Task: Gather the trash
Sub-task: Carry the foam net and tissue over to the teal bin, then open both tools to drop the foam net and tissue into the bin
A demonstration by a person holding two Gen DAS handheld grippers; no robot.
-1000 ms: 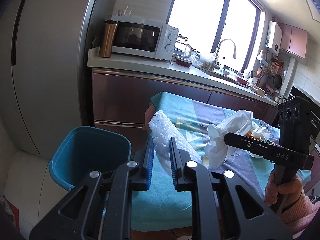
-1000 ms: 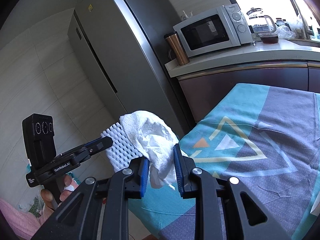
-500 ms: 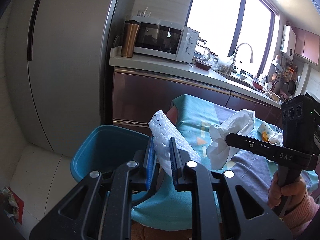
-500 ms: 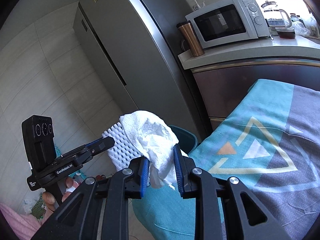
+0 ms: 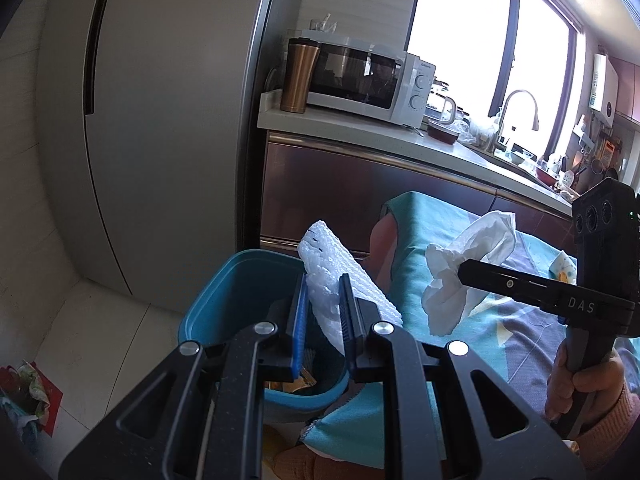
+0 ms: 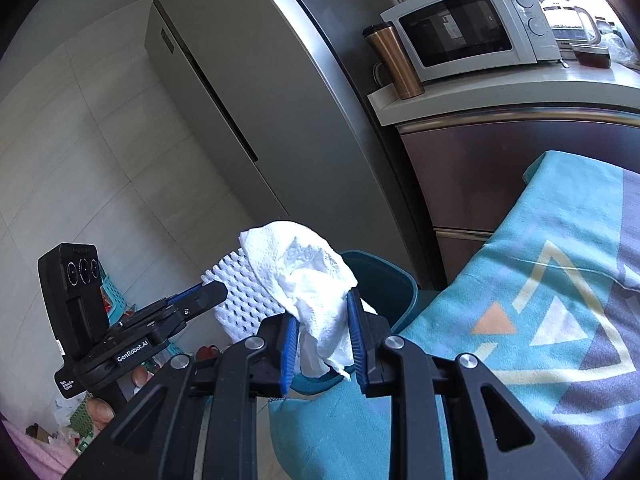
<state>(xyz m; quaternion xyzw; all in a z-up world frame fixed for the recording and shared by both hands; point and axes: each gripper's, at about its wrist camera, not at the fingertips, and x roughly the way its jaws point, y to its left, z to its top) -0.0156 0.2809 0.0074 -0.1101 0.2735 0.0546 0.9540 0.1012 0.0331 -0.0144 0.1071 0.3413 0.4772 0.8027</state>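
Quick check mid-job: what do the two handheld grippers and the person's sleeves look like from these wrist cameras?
Both the left gripper and the right gripper are black frames with silver bolts and blue-padded jaws. Each carries a black three-lens camera block. White lettering reads "GenRobot.AI" on the left and "DAS" on the right. The right hand's knitted sleeve is pinkish-orange.

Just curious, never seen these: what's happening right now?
Left claw shut on foam net; right claw shut on crumpled tissue. Blue bin just ahead. Nothing blocking it.

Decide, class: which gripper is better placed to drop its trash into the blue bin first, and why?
Left. The left gripper, shut on the foam net, is over the blue bin; the right gripper, holding the paper towel, looks further back.
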